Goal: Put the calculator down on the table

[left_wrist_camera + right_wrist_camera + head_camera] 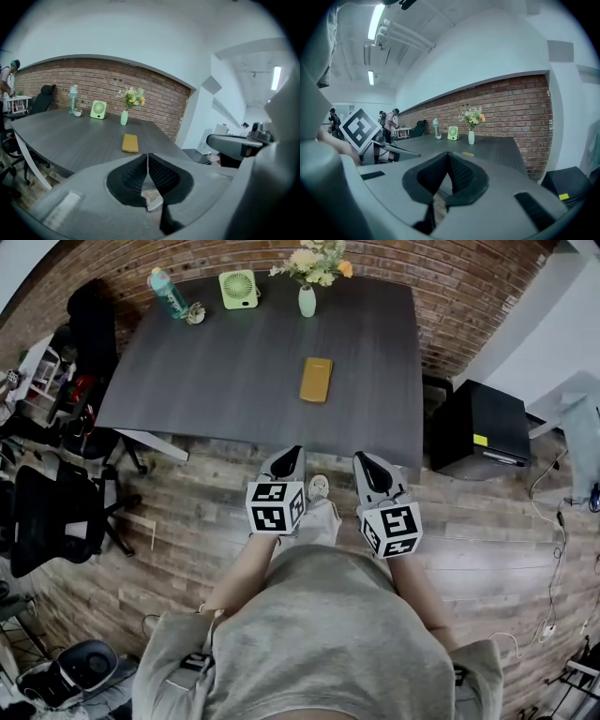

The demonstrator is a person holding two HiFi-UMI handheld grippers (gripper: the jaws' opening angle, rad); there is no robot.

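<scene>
1. On the dark table (206,381), the yellow calculator (316,380) lies flat toward the right of the tabletop, apart from everything else and touched by neither of your tools.
2. Your left gripper (292,451) hangs over the wooden floor (206,493) just short of the table's near edge. Its fingers are pressed together at the tips with nothing between them.
3. Your right gripper (364,458) sits beside it at about the same level, also short of the table. Its fingers meet at the tips too, and it carries nothing.
4. Both tools point toward the table, with the calculator well ahead of them and roughly between their lines.
5. Along the far edge by the brick wall (469,296) stand a bottle (168,292), a small green fan (238,289) and a vase of flowers (307,298).
6. To your right, a black cabinet (478,427) stands on the floor beside the table.
</scene>
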